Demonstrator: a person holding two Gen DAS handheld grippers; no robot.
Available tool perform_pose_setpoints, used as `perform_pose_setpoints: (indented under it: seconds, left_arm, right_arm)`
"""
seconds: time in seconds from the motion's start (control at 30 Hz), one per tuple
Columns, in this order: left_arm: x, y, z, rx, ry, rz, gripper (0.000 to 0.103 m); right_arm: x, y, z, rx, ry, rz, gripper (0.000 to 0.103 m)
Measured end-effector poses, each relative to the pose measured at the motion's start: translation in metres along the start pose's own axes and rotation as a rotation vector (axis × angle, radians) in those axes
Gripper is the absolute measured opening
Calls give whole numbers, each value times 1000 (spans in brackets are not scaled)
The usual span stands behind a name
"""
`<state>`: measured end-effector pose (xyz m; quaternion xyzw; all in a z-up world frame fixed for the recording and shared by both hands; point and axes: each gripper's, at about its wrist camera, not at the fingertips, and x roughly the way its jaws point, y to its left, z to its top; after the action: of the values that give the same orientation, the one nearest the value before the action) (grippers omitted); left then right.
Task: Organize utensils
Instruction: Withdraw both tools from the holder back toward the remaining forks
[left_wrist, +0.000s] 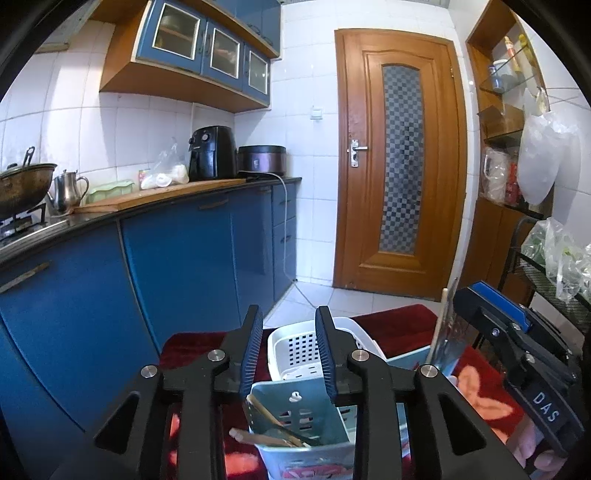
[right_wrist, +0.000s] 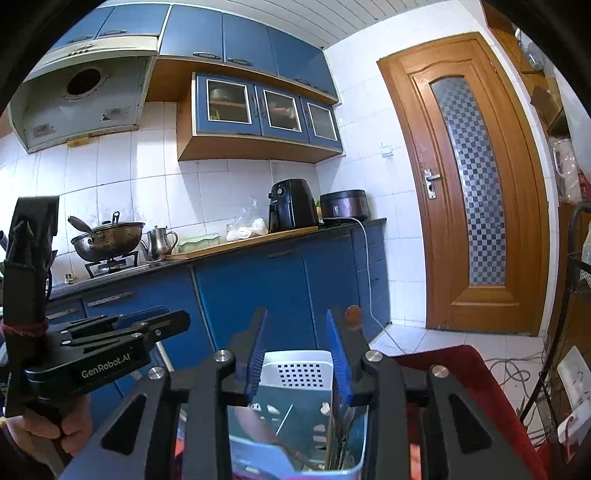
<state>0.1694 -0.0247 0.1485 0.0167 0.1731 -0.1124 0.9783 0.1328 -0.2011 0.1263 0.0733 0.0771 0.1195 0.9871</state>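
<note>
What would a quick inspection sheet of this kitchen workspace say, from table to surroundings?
Surface: red patterned cloth covers the table.
Job's things: light blue utensil holder with wooden-handled utensils leaning inside; white perforated basket behind it.
Clutter: nothing seen on the cloth beyond these.
Grippers: left gripper open, empty, above the holder; right gripper open, a utensil standing beside its right finger, contact unclear.
Cables: white cord hangs down from the cooker; tangled wires on the floor.
Surroundings: blue cabinets, wooden door, wok on the stove, kettle, air fryer.
</note>
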Motion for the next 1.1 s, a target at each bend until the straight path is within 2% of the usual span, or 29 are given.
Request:
perform_pose_setpoints:
  seconds: [0.6,1.1]
  left_arm:
    - [-56,-5,-13,-28,30,-44,36]
    - [-94,-10,-39,-48,71,-68,37]
  right_arm:
    - [-57,12,-3,29,100,28,40]
    - [-85,27,-30,26,204,26,41]
